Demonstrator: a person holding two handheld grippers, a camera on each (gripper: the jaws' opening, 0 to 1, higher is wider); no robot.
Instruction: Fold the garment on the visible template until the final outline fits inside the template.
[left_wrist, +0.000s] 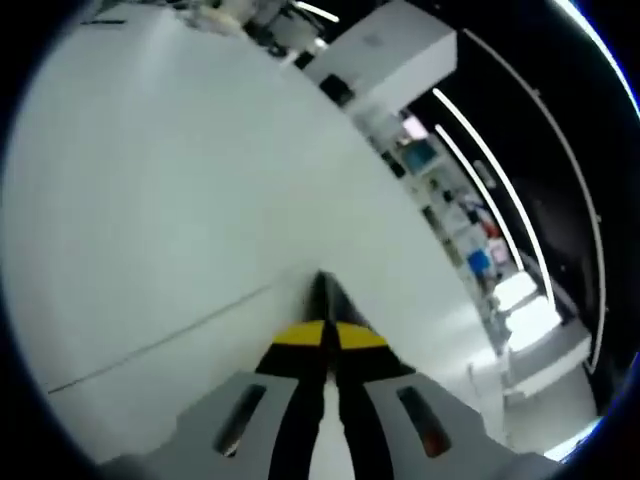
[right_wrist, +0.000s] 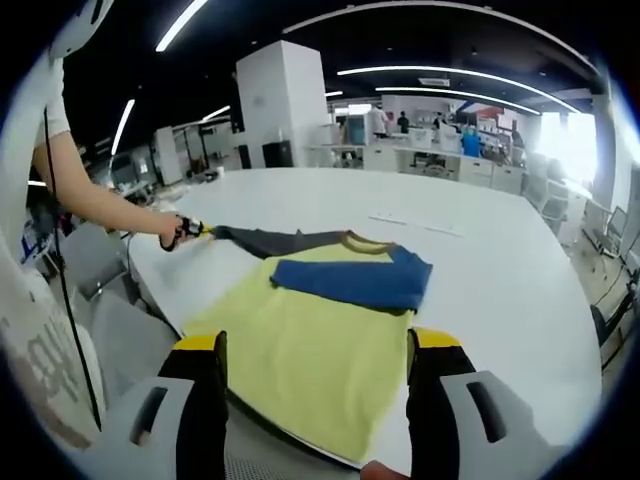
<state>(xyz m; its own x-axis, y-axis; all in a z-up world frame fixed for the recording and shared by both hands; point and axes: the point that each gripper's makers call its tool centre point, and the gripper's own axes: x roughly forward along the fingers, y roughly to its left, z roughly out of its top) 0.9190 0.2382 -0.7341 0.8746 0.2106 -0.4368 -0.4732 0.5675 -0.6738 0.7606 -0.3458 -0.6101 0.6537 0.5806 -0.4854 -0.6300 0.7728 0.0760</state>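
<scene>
Garment, a yellow shirt with blue sleeves, lay flat on the white table, one sleeve already folded across the chest; the rest looked undone. Left gripper was pinched on the other sleeve, drawn out sideways. Right gripper hovered wide apart above the hem. Any template was hard to make out under the cloth

garments: you've got one yellow shirt with blue sleeves, ahead of your right gripper
grippers: two, your left gripper beyond the right one, at the shirt's far sleeve
tables: one white table under your grippers
</scene>
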